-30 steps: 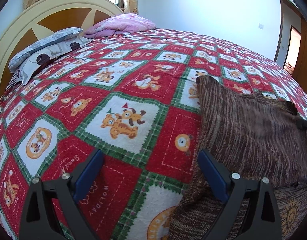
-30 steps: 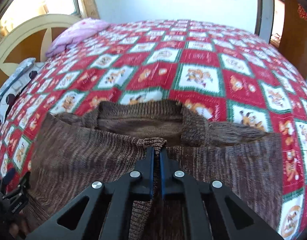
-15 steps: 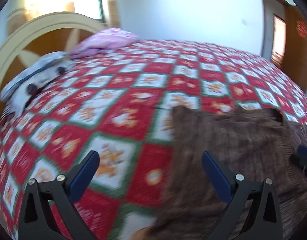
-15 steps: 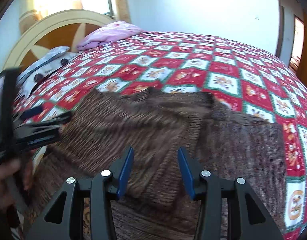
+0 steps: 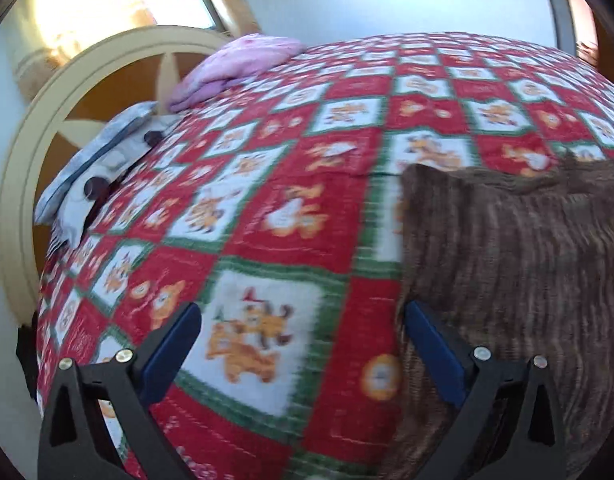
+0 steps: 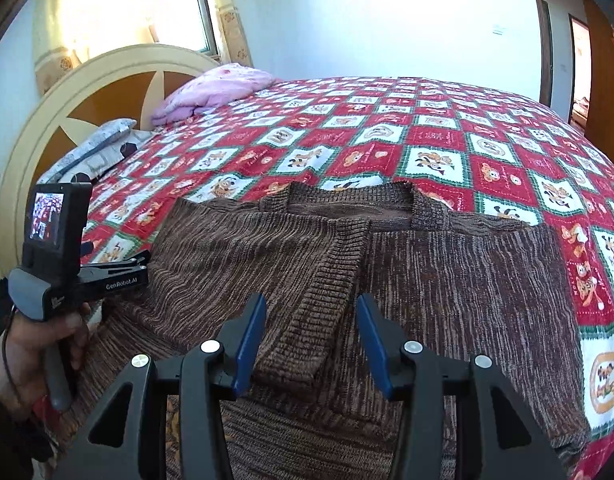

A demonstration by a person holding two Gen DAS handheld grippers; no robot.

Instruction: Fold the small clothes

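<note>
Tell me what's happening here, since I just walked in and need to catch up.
A person is folding a brown sweater on a bed with a red quilt, holding a gripper in each hand. One sleeve is folded across the sweater's front. The right gripper is open just above that sleeve, gripping nothing. The left gripper is open too, hovering at the sweater's left edge, over quilt and knit.
</note>
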